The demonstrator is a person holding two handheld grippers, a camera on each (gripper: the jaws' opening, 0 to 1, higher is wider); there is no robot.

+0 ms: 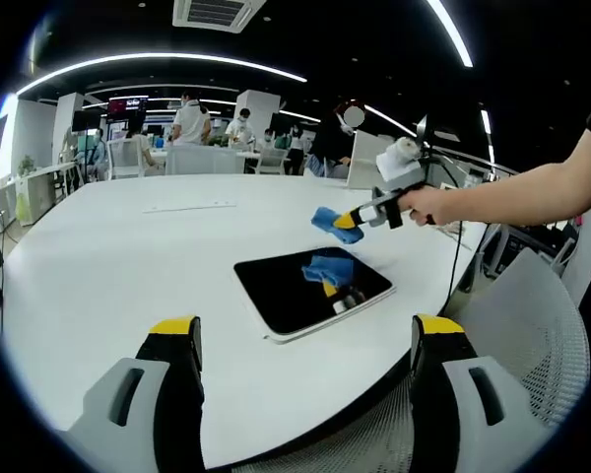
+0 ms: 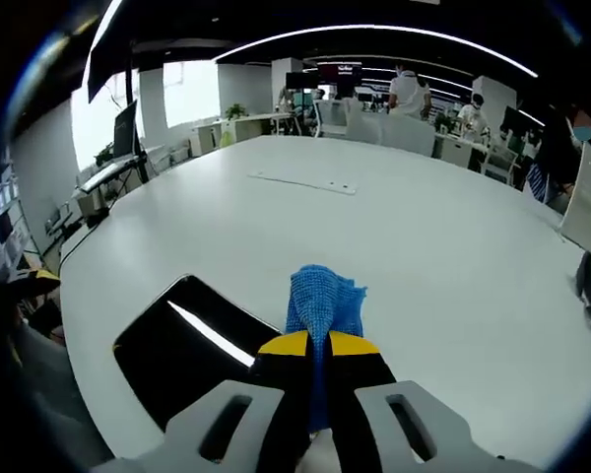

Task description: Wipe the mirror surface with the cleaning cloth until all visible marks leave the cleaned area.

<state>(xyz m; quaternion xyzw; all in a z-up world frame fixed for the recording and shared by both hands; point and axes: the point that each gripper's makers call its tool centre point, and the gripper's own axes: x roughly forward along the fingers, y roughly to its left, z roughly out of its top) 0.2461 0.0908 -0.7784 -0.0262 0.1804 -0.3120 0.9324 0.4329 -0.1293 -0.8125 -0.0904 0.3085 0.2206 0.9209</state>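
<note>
2 grippers were in play above the white table (image 1: 98, 286). The right gripper (image 1: 347, 221) hung in the air over the far edge of the mirror (image 1: 310, 291), its jaws pinched tight on the blue cleaning cloth (image 1: 330, 222) — the cloth was clear of the glass, not touching it. From the right gripper view the cloth (image 2: 320, 301) bunched out past the yellow tips of the right gripper (image 2: 318, 345), with the dark mirror (image 2: 192, 350) lying flat below and to one side. The left gripper (image 1: 305, 330) waited near the table's edge with its jaws spread wide, holding nothing.

I could not make out any marks on the glass from where things stood. My worry was the mirror itself — nothing pinned it down, so a hard sideways wipe might push it along the smooth tabletop. A small bunched wad could also miss patches.
</note>
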